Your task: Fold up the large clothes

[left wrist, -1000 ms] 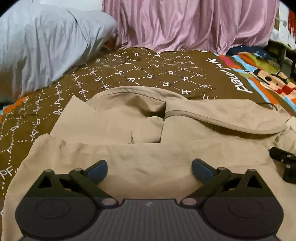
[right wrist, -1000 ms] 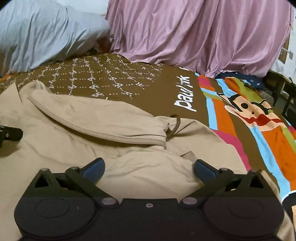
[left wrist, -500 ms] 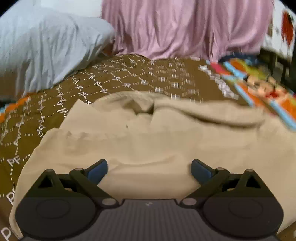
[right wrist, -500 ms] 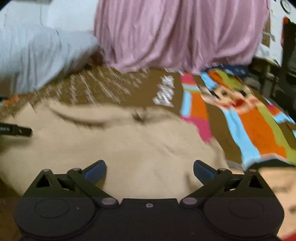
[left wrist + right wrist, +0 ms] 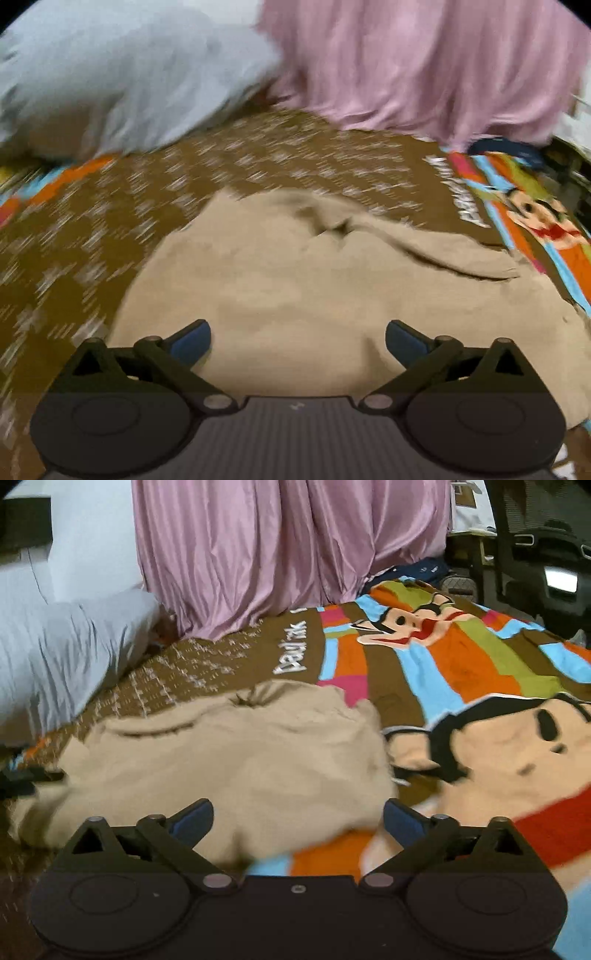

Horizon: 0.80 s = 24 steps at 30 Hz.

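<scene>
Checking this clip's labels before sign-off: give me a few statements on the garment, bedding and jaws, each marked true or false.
1. The tan jacket lies on the patterned bedspread. True.
2. The left gripper clamps the jacket. False: its jaws stand apart, gripping nothing.
3. A pink curtain hangs behind the bed. True.
4. The right gripper holds a folded towel. False: its jaws are closing but still wide, and they pinch nothing.
5. The pillow is bright red. False: it is pale grey-blue.
</scene>
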### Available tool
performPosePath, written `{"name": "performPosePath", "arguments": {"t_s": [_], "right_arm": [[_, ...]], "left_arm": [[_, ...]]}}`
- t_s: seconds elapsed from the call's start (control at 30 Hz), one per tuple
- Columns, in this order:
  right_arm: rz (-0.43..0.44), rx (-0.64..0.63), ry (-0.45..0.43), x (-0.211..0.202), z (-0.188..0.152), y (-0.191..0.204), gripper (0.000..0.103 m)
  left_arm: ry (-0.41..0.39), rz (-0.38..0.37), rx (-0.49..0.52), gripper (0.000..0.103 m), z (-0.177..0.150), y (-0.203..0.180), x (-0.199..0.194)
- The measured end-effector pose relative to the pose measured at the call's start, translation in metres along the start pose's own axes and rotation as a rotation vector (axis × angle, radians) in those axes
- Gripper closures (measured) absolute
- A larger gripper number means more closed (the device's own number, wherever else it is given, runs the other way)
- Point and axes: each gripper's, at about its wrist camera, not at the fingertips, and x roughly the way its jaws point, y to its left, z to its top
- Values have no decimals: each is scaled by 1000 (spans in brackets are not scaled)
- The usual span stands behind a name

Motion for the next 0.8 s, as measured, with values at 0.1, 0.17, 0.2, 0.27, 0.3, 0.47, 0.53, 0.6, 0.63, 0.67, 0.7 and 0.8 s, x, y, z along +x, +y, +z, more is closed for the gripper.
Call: {"name": "performPosePath", "arguments": {"t_s": [0.1, 0.17, 0.2, 0.27, 0.3, 0.47, 0.53, 0.6, 0.63, 0.67, 0.7, 0.8], "right_arm": [[-87, -51, 35, -2, -7, -7, 24], [-115, -33, 51, 2, -5, -14, 38], [-129, -52, 60, 6, -4, -16, 49], [-148, -159, 97, 14, 0, -16, 54], [-133, -217, 127, 19, 2, -16, 56], [-46, -436, 217, 34, 7, -13, 57], [-41, -530, 195, 35, 7, -9, 70], [-34, -627, 189, 34, 5, -3, 81], [-37, -694, 188, 33, 2, -1, 83], [-43, -750, 184, 31, 1, 2, 88], [-60, -824, 174, 28, -1, 5, 91], [-131, -1130, 91, 16, -15, 16, 93]], "left_arm": [[72, 23, -87, 0, -20, 13, -21], [106, -1, -124, 0, -31, 23, -32], [123, -5, -141, 0, -35, 28, -37], [126, -21, -177, 0, -41, 37, -42], [120, -33, -189, 0, -43, 41, -42], [138, -76, -198, 0, -46, 42, -26], [143, -93, -206, 0, -46, 43, -22], [136, -93, -209, 0, -45, 42, -20], [131, -86, -210, 0, -46, 43, -19], [127, -78, -210, 0, -46, 44, -19], [126, -71, -209, 0, -46, 44, -18], [130, -65, -212, 0, -46, 44, -16]]}}
